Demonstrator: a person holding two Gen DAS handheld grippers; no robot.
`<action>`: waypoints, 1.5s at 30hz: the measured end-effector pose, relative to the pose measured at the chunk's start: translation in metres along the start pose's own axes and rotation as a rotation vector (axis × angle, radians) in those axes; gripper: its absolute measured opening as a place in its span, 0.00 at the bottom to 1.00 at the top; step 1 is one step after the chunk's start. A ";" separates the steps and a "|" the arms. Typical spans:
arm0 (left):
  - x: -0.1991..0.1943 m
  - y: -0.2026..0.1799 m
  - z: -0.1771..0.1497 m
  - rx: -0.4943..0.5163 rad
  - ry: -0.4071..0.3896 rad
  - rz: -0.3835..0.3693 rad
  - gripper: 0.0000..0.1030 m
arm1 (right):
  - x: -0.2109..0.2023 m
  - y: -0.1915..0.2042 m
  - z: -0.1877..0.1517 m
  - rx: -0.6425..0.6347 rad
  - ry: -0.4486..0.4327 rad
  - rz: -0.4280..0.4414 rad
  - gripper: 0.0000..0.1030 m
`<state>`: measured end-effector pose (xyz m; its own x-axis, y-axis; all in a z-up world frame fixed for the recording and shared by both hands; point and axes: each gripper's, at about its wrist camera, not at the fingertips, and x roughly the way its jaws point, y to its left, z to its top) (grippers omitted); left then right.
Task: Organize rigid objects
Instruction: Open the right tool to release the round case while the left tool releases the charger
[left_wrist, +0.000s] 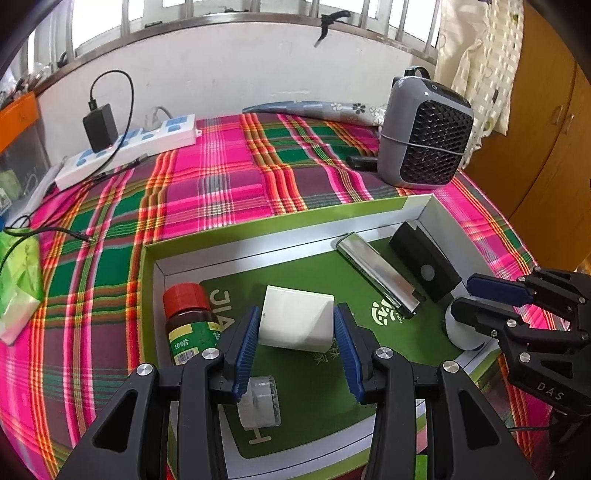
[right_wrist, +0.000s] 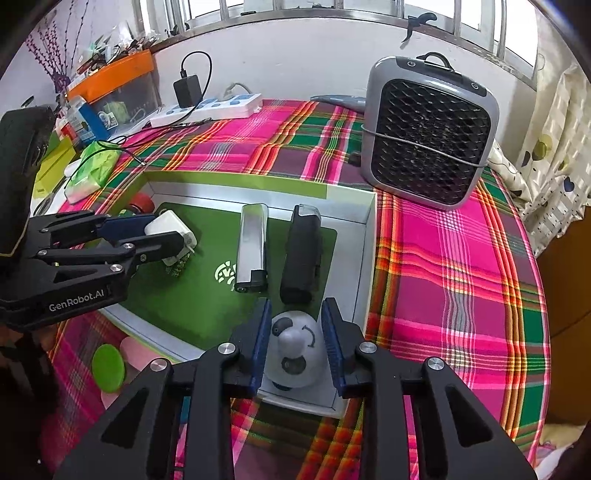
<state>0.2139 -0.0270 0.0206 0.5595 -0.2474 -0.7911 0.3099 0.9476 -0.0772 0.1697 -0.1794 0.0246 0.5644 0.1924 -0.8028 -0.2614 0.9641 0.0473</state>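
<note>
A green-lined box (left_wrist: 280, 225) (right_wrist: 236, 192) lies on the plaid cloth. My left gripper (left_wrist: 297, 325) (right_wrist: 166, 236) is shut on a white charger block (left_wrist: 295, 321) (right_wrist: 166, 225) inside the box. My right gripper (right_wrist: 295, 332) (left_wrist: 480, 295) straddles a white panda figure (right_wrist: 295, 350) (left_wrist: 460, 328) at the box's near right corner; its pads sit at the figure's sides, contact unclear. A silver case (left_wrist: 380, 273) (right_wrist: 253, 243), a black case (left_wrist: 424, 266) (right_wrist: 301, 254), a red-capped brown bottle (left_wrist: 188, 317) and a small clear roll (left_wrist: 260, 404) lie in the box.
A grey fan heater (left_wrist: 424, 136) (right_wrist: 428, 133) stands behind the box. A white power strip (left_wrist: 129, 147) with a black adapter is at the back left. A green tissue pack (left_wrist: 18, 280) (right_wrist: 92, 170) lies left. Green and pink discs (right_wrist: 110, 362) lie by the box's near edge.
</note>
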 end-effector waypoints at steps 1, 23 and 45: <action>0.000 0.000 0.000 -0.001 0.000 0.000 0.39 | 0.000 0.000 0.000 0.002 -0.003 0.000 0.29; 0.004 0.002 0.002 -0.009 0.010 -0.009 0.40 | 0.000 -0.001 -0.002 0.024 -0.006 0.016 0.29; -0.033 -0.003 -0.007 -0.023 -0.046 -0.029 0.44 | -0.025 0.000 -0.014 0.062 -0.063 0.052 0.34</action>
<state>0.1888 -0.0205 0.0422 0.5856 -0.2838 -0.7593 0.3093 0.9441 -0.1143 0.1447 -0.1871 0.0365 0.5997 0.2516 -0.7596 -0.2437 0.9616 0.1261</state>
